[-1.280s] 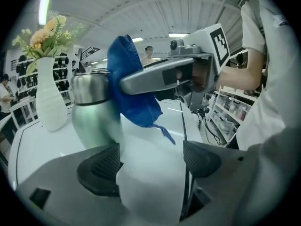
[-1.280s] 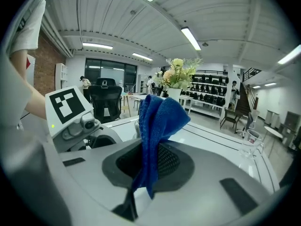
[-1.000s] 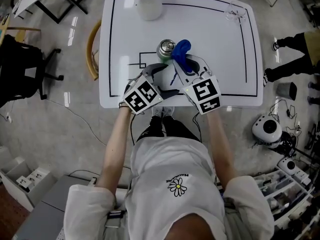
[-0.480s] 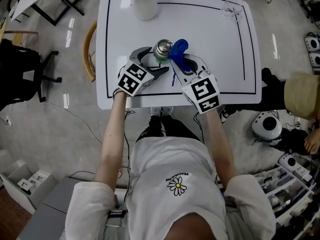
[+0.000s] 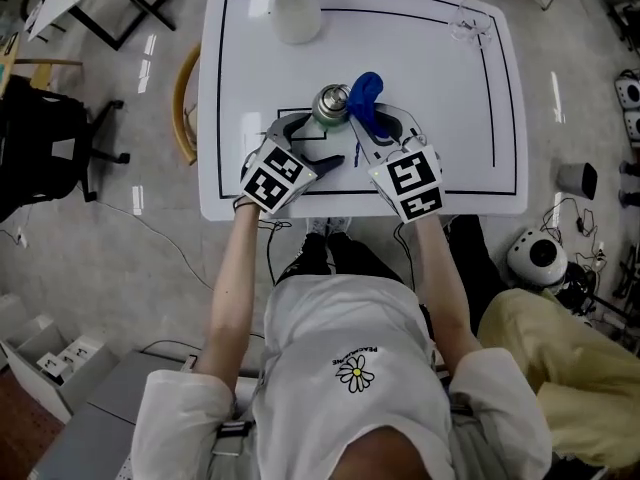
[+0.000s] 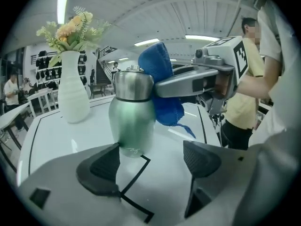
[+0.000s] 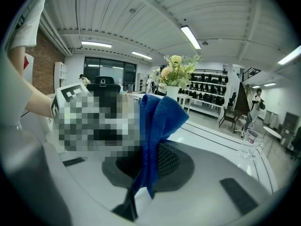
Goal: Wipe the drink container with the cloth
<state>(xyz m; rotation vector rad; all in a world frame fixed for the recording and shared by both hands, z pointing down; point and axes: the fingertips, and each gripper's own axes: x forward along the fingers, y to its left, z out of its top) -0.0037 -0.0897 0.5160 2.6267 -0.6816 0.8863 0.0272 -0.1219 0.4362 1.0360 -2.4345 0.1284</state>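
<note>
- The left gripper (image 6: 155, 161) has its jaws apart; the green bottle (image 6: 132, 117) stands just beyond its left pad.
- The right gripper (image 5: 372, 126) is clamped on the blue cloth (image 6: 162, 79), which lies against the bottle's top.

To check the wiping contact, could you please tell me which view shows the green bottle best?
The left gripper view: the green bottle stands whole and side-on, the blue cloth beside it. The head view shows only its top; the right gripper view does not show it clearly.
</note>
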